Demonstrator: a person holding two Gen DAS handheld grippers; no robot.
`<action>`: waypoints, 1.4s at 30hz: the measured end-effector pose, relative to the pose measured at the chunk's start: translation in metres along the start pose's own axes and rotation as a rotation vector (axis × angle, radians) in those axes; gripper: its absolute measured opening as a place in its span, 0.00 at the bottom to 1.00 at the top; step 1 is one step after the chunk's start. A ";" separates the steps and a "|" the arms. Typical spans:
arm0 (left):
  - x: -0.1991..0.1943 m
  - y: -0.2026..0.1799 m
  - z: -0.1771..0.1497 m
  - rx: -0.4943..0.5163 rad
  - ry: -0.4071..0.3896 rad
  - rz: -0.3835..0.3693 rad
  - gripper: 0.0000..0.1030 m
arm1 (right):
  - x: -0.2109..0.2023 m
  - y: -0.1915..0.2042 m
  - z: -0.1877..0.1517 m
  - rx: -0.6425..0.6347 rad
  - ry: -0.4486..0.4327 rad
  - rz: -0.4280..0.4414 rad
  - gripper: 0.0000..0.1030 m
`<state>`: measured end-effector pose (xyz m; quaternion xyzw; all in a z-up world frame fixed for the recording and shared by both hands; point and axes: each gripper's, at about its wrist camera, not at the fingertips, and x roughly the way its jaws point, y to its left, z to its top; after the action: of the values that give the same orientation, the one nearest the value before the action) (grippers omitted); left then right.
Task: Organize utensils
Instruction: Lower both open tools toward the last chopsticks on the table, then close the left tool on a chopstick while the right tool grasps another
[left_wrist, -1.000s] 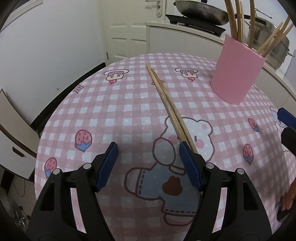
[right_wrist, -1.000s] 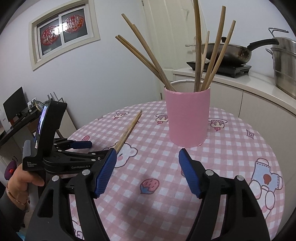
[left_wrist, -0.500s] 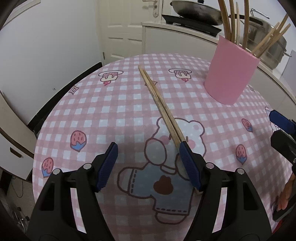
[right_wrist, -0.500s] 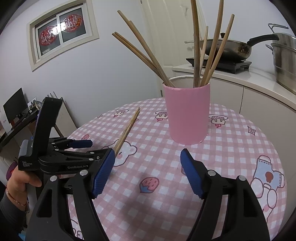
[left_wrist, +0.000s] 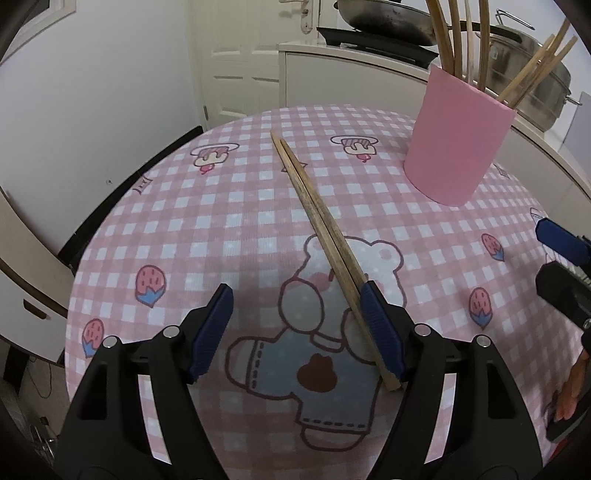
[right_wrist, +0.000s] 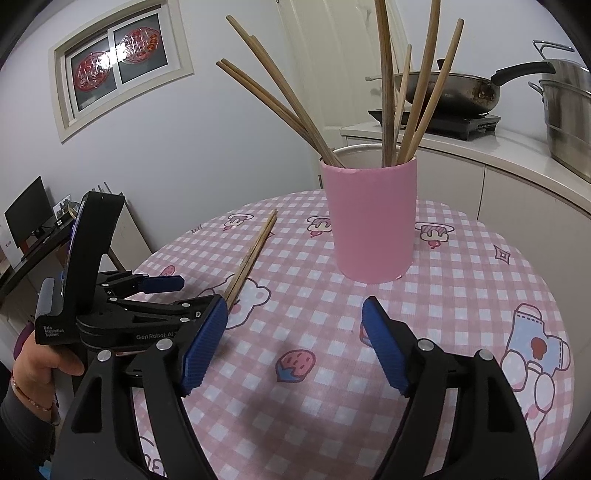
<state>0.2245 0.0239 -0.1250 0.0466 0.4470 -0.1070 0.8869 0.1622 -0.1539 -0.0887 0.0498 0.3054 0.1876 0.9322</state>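
Observation:
A pair of wooden chopsticks (left_wrist: 317, 214) lies side by side on the pink checked tablecloth (left_wrist: 221, 221), running from the far middle toward my left gripper. My left gripper (left_wrist: 295, 328) is open and empty; the chopsticks' near end lies just inside its right finger (left_wrist: 380, 332). A pink cup (left_wrist: 456, 144) holding several chopsticks stands at the far right. In the right wrist view the cup (right_wrist: 371, 221) stands ahead, the loose chopsticks (right_wrist: 253, 254) lie to its left, and my right gripper (right_wrist: 293, 343) is open and empty above the cloth.
The left gripper's body (right_wrist: 110, 306) and the hand holding it show at the left of the right wrist view. A counter with a wok (right_wrist: 450, 92) and a steel pot (right_wrist: 565, 118) stands behind the round table. A white door (left_wrist: 240, 59) is beyond the far edge.
My left gripper has moved forward and a little right, so the chopsticks' near end now lies by its right finger. My right gripper has barely moved. Both stay open.

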 end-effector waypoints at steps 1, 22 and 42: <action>0.001 -0.001 0.001 -0.006 0.002 -0.003 0.69 | 0.000 0.000 0.000 0.000 0.001 0.000 0.70; 0.013 -0.008 0.014 0.014 0.027 0.009 0.08 | 0.005 -0.005 -0.001 0.019 0.066 -0.027 0.70; -0.037 0.034 -0.048 -0.190 -0.004 -0.170 0.07 | 0.083 0.062 0.002 -0.096 0.295 -0.012 0.70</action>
<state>0.1735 0.0711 -0.1241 -0.0757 0.4558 -0.1392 0.8759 0.2050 -0.0648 -0.1196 -0.0246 0.4300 0.2019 0.8796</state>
